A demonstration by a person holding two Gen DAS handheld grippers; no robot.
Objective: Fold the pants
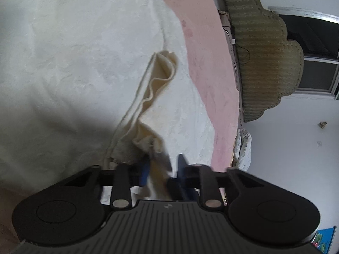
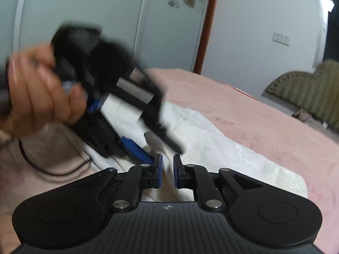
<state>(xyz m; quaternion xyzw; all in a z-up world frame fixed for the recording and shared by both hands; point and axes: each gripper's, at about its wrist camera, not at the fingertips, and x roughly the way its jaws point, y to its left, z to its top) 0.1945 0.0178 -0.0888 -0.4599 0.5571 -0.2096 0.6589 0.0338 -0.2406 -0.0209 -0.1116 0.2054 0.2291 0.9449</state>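
In the left wrist view the pants (image 1: pixel 152 89) hang as a long cream strip from the left gripper (image 1: pixel 163 171) and run away toward 12 o'clock, leaning a little to 11, over the white blanket (image 1: pixel 63 63) on the bed. Their long axis lies nearly along the line of the fingers. The far end, folded on itself with open edges showing, points to about 12 o'clock near the pink sheet (image 1: pixel 203 53). The near end is bunched between the blue pads; the jaws stand partly closed with cloth pinched between them, though blur hides how firm the hold is.

In the right wrist view the right gripper (image 2: pixel 167 170) has its jaws narrowly parted, with pale cloth running through the gap; whether the pads actually bite it I cannot tell. The left gripper, held in the person's left hand (image 2: pixel 40 93), sits at about 10 o'clock from it, close by and blurred.

Judging by this, both grippers are crowded at one end of the pants, and the left one is plainly the holder. The coming move likely turns on that long axis: the held end must travel along it toward the far end at 12 o'clock
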